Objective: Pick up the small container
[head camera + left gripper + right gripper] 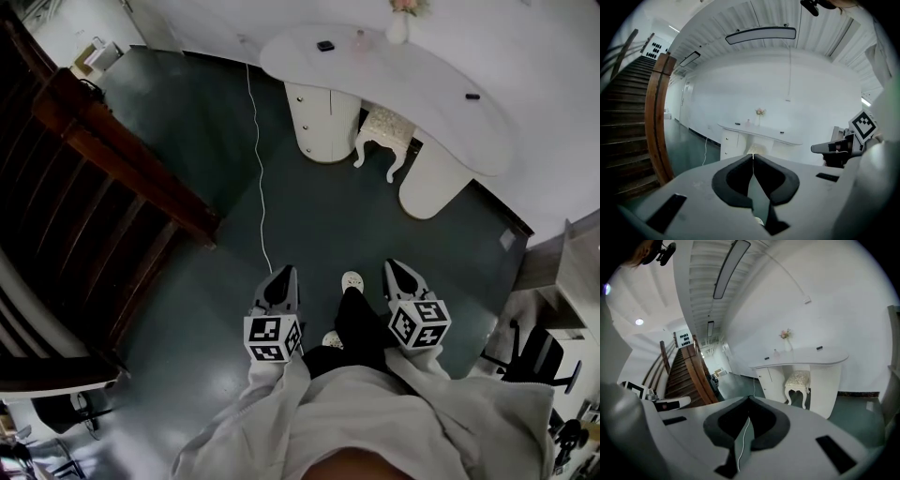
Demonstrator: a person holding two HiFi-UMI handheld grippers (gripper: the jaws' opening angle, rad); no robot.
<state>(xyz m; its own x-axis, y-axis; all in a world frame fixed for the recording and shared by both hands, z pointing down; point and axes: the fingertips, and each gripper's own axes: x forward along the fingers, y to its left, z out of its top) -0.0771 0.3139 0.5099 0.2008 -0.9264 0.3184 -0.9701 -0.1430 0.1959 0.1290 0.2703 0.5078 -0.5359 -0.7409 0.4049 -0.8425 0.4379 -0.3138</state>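
Dark green floor (309, 216), white walls, wooden staircase (103, 178) on L. White curved tabletop (412, 84) far ahead w/ stool (384, 131) under it; white cable (258, 159) runs across the floor btwn. Small container (359, 39) sits on tabletop just beside vase (398, 26), well apart from both grippers. L gripper (284, 271) and R gripper (393, 263) jaws closed together, holding nothing.
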